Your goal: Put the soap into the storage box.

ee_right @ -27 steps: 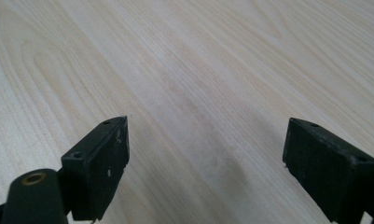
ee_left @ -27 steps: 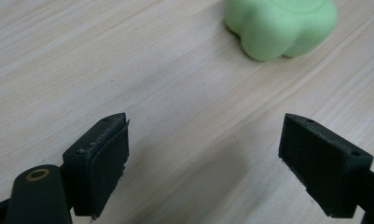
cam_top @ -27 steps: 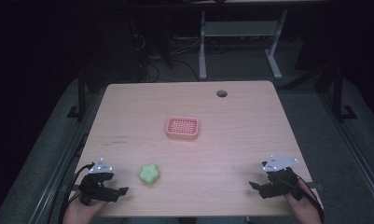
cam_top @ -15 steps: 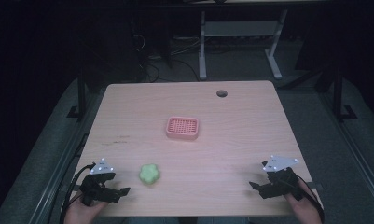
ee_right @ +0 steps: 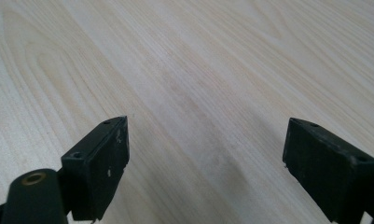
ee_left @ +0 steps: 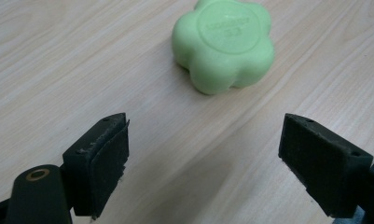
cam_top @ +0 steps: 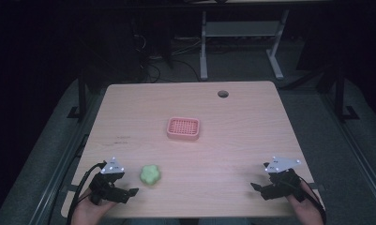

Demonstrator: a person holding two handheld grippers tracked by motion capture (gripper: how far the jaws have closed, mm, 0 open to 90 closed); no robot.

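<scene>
At the left of the table, close to the near edge, the left gripper (cam_top: 127, 192) rests low over the wood with its jaws wide apart and nothing between them; just to its right lies the green flower-shaped soap (cam_top: 150, 175), flat on the table and apart from the jaws; in the left gripper view the soap (ee_left: 223, 44) sits ahead of the open jaws and a little to the right of their middle line. My judgement is that the step in hand is the reach for the soap; to do it well, the gripper should first turn or shift a little so that the soap comes to the middle of the gap, then go forward low until the pads stand on both sides of it, and close on two opposite lobes, not on one corner; the soap looks smooth and rounded, so a slanted grip could let it slip out. Further right and further back, near the middle of the table, stands the pink soap dish (cam_top: 183, 128), well apart from the soap; it is probably the place for it. At the right, near the edge, the right gripper (cam_top: 258, 188) also has its jaws wide and holds nothing.

The table (cam_top: 251, 136) is pale wood with a fine grain and a round cable hole (cam_top: 222, 93) at the back; the room behind is dark, with cables and a metal frame on the floor.
</scene>
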